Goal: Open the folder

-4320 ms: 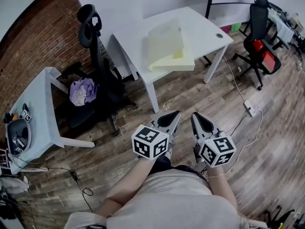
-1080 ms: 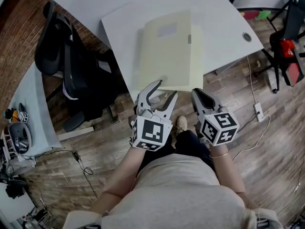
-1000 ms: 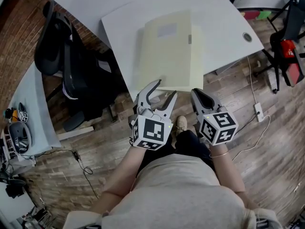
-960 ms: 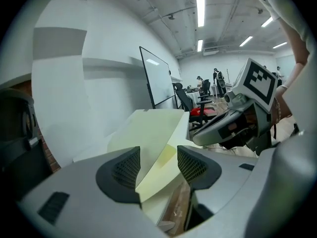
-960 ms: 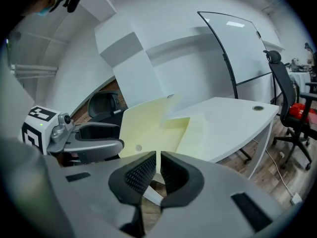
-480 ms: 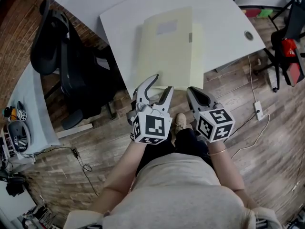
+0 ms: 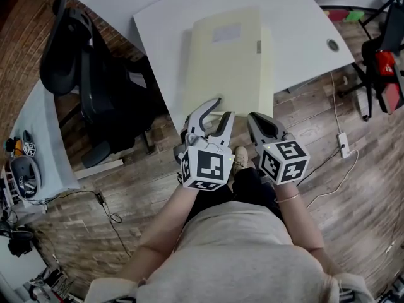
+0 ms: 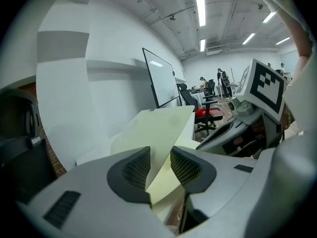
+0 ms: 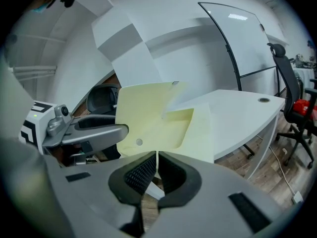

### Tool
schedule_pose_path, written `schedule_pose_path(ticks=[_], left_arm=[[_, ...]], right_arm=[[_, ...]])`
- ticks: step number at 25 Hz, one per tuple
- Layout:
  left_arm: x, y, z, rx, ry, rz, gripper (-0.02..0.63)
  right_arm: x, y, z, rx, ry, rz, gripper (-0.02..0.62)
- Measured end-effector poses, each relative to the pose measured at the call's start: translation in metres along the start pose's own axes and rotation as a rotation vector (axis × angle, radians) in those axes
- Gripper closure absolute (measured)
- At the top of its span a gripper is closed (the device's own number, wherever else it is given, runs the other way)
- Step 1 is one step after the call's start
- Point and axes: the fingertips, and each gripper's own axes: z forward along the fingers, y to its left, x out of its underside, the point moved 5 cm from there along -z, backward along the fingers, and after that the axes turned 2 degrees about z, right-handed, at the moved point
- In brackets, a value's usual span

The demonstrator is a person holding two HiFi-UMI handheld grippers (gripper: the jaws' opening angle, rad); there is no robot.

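Note:
A pale yellow folder point(image 7: 227, 62) lies on the white table point(image 7: 297, 36), with its near edge at the table's front. My left gripper point(image 7: 224, 108) is at the folder's near left corner. In the left gripper view the folder's cover point(image 8: 158, 133) rises between the pads point(image 8: 185, 166). The left gripper point(image 8: 159, 168) has a gap on one side and its jaws are closing. My right gripper point(image 7: 254, 117) is at the near edge, a little to the right. Its jaws point(image 9: 156, 170) are nearly together on a thin edge of the folder point(image 9: 153, 118).
A black office chair point(image 7: 82, 62) stands left of the table, and a black and red chair point(image 7: 385, 43) at the far right. A side table point(image 7: 44, 144) with small gear is at the left. A power strip and cable point(image 7: 344, 145) lie on the wooden floor.
The person has walked up to the table. Over the last second both grippers edged forward to the folder's near edge, and the left jaws narrowed around the cover.

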Motion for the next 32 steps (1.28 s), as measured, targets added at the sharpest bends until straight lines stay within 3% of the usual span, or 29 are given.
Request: schedule_pose_path(ticks=[8,20,32], left_arm=[[-0.005,-0.004,-0.004,0.013,-0.014,-0.03,0.466],[-0.01,-0.005,-0.01,0.048,-0.046,-0.087,0.466],[-0.009,0.017,-0.027,0.002,-0.068,-0.12,0.488]], right_arm=[[-0.005,-0.003,0.007,0.018,-0.003,-0.008,0.572],[0.003,0.006,0.026,0.039,0.085,-0.053,0.572],[0.007,0.005,0.03,0.072,0.105,-0.081,0.574]])
